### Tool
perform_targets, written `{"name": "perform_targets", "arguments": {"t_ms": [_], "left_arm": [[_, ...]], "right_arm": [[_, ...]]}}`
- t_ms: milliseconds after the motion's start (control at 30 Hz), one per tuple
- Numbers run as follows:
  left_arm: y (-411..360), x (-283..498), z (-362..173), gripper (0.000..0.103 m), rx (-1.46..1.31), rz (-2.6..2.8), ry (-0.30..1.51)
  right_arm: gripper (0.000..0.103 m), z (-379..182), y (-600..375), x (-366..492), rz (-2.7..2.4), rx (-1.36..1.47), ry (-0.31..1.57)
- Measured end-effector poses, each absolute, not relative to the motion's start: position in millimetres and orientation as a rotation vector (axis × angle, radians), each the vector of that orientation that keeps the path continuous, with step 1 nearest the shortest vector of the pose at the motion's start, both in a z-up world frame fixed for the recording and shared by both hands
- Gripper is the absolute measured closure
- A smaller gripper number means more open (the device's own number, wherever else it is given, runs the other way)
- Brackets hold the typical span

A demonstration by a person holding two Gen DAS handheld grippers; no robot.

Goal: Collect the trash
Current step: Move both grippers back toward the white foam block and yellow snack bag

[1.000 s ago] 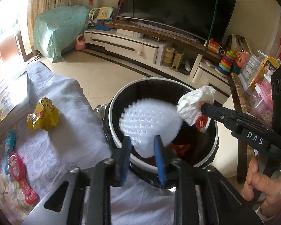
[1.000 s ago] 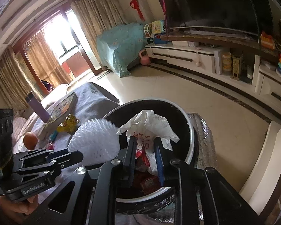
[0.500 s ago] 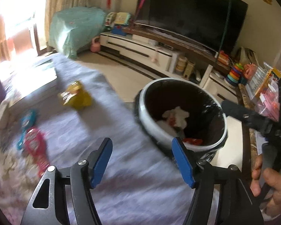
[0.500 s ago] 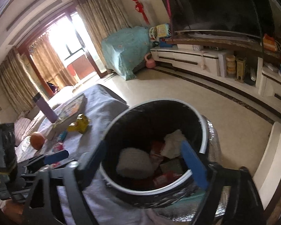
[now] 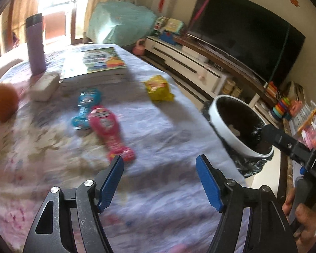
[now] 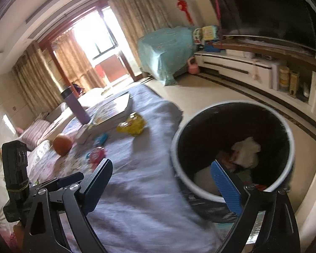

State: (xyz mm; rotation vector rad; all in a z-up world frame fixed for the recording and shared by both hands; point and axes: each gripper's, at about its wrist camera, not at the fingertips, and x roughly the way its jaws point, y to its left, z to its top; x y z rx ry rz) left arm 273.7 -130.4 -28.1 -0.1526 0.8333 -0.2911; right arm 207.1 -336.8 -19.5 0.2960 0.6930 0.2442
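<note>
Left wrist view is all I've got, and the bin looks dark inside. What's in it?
Observer: The right wrist view shows a crumpled white wad lying in the bin.
Operator: Is the right gripper carrying anything?
Observer: No. The right gripper is open with nothing between its fingers. Its jaws have just been opening.
Operator: What's past the far end of the table?
Observer: A striped cushion on a sofa.
</note>
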Motion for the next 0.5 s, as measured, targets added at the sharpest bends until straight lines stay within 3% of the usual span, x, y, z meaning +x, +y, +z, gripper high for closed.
{"name": "perform_targets", "arguments": {"t_ms": [500], "left_arm": [[-59,272,-28,0.032,-0.198,-0.162,0.838]], "right_arm": [[0.007,-30,-265,233,0.349,0.241,0.745]]}}
